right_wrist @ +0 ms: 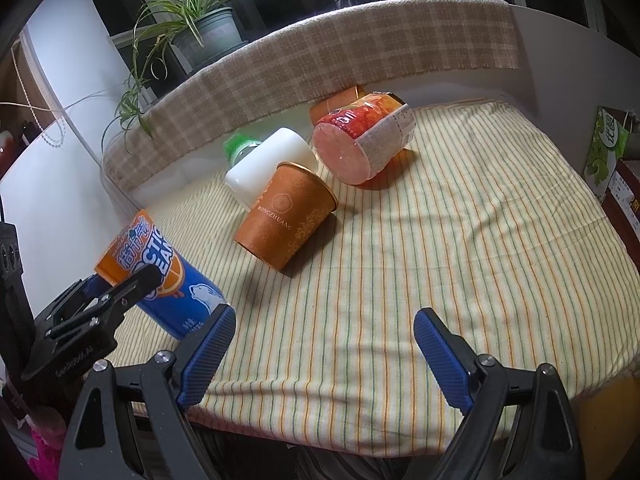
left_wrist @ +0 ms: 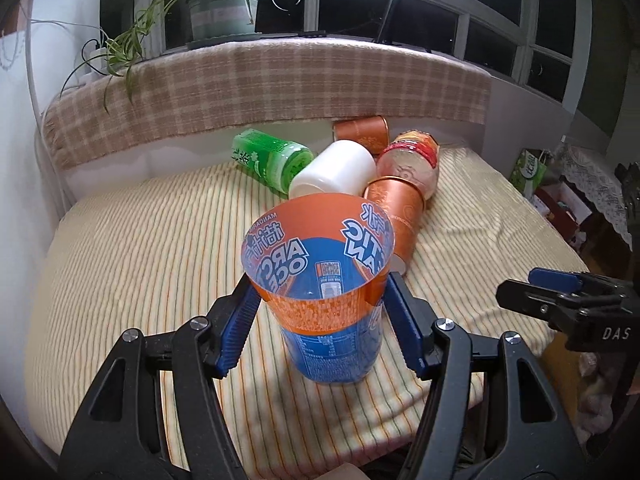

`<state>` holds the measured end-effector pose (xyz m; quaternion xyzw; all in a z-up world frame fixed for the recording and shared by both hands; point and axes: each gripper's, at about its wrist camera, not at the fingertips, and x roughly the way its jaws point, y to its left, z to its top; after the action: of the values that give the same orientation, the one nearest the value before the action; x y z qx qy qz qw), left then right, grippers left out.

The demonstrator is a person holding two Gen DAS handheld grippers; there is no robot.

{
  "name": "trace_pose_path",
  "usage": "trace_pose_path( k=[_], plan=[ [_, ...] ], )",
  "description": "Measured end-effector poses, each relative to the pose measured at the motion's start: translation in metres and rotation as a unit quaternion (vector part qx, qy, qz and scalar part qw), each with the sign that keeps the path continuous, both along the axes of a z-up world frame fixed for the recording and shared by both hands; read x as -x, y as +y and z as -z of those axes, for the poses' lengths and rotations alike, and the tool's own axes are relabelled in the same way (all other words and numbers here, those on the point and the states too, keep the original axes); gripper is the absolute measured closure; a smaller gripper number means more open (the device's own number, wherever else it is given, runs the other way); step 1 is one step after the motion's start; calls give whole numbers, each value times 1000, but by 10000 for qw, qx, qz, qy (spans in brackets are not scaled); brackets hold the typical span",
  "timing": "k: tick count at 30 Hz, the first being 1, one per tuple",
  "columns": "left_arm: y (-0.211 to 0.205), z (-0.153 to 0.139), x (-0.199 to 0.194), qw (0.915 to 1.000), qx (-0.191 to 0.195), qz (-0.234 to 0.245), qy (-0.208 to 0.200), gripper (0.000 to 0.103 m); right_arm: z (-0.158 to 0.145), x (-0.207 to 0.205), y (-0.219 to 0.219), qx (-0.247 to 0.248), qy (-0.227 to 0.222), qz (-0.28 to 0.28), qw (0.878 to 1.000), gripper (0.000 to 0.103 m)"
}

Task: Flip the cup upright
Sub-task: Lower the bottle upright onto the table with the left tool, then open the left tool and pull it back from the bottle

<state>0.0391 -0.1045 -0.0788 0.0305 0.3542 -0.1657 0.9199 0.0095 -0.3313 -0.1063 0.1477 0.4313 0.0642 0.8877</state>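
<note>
Left wrist view: the left hand-held gripper [left_wrist: 320, 312] has its two blue ribbed pads closed against the sides of a blue-and-orange printed plastic cup [left_wrist: 324, 292]. The cup stands mouth-up, leaning a little, its wide orange rim toward the camera and its blue base down on the striped yellow cloth-covered surface [left_wrist: 140, 260]. Just behind the cup lies a cluster of toppled containers — a copper-orange paper cup [left_wrist: 396, 216] on its side, a white cylindrical jar [left_wrist: 336, 172], a green-labelled plastic bottle [left_wrist: 272, 158], a clear cup with a red-and-orange label [left_wrist: 412, 160] and a second copper-orange cup [left_wrist: 362, 132] at the back. A beige checked blanket [left_wrist: 280, 84] drapes the ledge behind them, with a potted spider plant [left_wrist: 224, 8] above it. The right hand-held gripper [left_wrist: 560, 292] shows at the right edge, well apart from the cup.

Right wrist view: the right hand-held gripper [right_wrist: 324, 344] has its blue pads spread wide, with only striped cloth between them — it holds nothing. At the left the blue-and-orange cup [right_wrist: 160, 276] is pinched by the left hand-held gripper [right_wrist: 112, 296], tilted with its orange rim up and away. The copper-orange paper cup [right_wrist: 284, 220] lies on its side near the middle, touching the white jar [right_wrist: 268, 164]; the red-labelled clear cup [right_wrist: 360, 144] lies beyond them
</note>
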Motion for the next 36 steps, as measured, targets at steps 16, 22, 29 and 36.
trace_pose_path(
  k=[16,22,29,36],
  plan=[
    [9,4,10,9973,543,269,403,38,-5,8,1,35,-85,-13,10000,11],
    [10,2,18,9974,540,316,350,27,-7,11,2,42,-120,-34,9999,11],
    [15,0,28,9974,571,307,316,26,-9,16,3,84,-215,-36,9997,11],
    [30,-8,42,9981,595,116,133,26,-17,25,10,281,-483,-69,9984,11]
  ],
)
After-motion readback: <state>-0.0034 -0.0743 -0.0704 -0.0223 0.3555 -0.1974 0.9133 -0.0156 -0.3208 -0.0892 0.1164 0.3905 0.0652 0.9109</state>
